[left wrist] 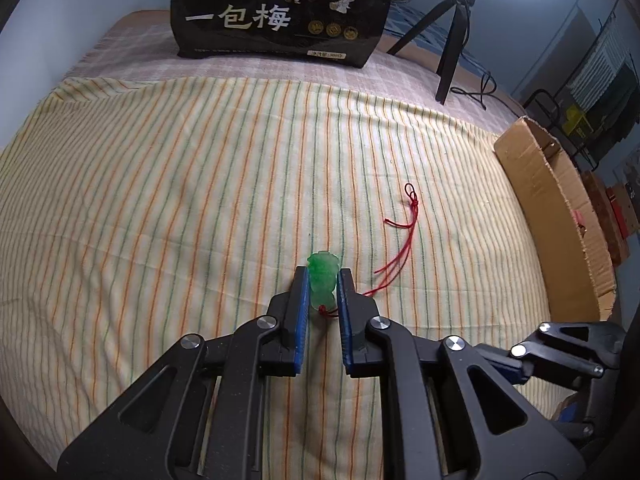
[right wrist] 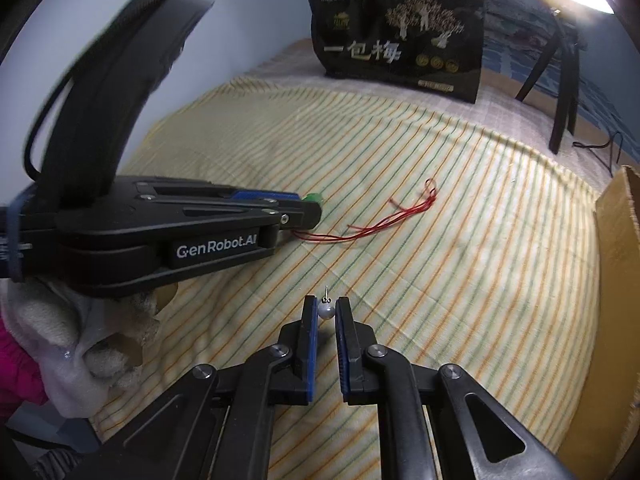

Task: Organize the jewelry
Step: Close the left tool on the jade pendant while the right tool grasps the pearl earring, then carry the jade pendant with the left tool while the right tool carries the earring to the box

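Observation:
My left gripper (left wrist: 322, 280) is shut on a green jade pendant (left wrist: 322, 280), held between the blue pads just above the striped cloth (left wrist: 160, 200). Its red cord (left wrist: 400, 236) trails to the right across the cloth. In the right wrist view the left gripper (right wrist: 314, 205) comes in from the left with the green pendant (right wrist: 313, 197) at its tip and the red cord (right wrist: 384, 220) lying beyond. My right gripper (right wrist: 326, 308) is shut on a pearl earring (right wrist: 325, 311), its metal post pointing up.
A black snack bag (left wrist: 280, 8) stands at the back of the bed. A cardboard box (left wrist: 556, 208) lies along the right edge. A black tripod (left wrist: 452, 36) with a ring light stands at the back right. White cloth (right wrist: 72, 344) lies at the lower left.

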`<state>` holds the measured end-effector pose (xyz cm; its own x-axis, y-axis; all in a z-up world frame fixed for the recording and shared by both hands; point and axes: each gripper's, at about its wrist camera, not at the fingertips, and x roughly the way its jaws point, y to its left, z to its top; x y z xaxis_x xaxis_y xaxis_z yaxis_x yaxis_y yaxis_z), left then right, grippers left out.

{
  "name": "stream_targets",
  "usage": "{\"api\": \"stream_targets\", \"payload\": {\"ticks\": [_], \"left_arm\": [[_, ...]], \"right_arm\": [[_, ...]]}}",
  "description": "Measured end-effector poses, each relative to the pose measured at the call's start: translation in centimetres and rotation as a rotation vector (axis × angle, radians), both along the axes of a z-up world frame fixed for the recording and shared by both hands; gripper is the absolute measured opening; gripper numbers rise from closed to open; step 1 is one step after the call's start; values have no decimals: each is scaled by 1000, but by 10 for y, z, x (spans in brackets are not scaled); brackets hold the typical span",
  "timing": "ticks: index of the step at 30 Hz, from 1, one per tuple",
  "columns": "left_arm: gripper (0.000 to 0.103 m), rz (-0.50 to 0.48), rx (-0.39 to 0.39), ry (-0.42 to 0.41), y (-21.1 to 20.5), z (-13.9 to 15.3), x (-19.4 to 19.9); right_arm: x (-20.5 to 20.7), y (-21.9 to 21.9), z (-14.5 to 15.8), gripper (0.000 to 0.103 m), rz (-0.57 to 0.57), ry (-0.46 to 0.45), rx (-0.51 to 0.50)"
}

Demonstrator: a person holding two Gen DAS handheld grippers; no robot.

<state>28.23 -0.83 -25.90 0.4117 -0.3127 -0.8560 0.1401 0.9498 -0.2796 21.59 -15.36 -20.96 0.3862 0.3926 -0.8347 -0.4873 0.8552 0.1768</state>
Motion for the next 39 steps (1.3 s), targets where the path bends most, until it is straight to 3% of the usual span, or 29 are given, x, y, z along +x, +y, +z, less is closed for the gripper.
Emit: {"api": "stream_targets", "payload": {"ticks": [19, 28, 39], "left_arm": [[12, -18, -23, -133, 2, 80, -42], [12, -72, -58, -205, -26, 123, -56], [12, -160, -96, -258, -82, 159, -58]], "right_arm": [[-69, -84, 69, 6, -145, -144, 75], [-103, -148, 93, 6, -252, -197, 81], [-126, -226, 100, 6, -399, -220, 84]]}}
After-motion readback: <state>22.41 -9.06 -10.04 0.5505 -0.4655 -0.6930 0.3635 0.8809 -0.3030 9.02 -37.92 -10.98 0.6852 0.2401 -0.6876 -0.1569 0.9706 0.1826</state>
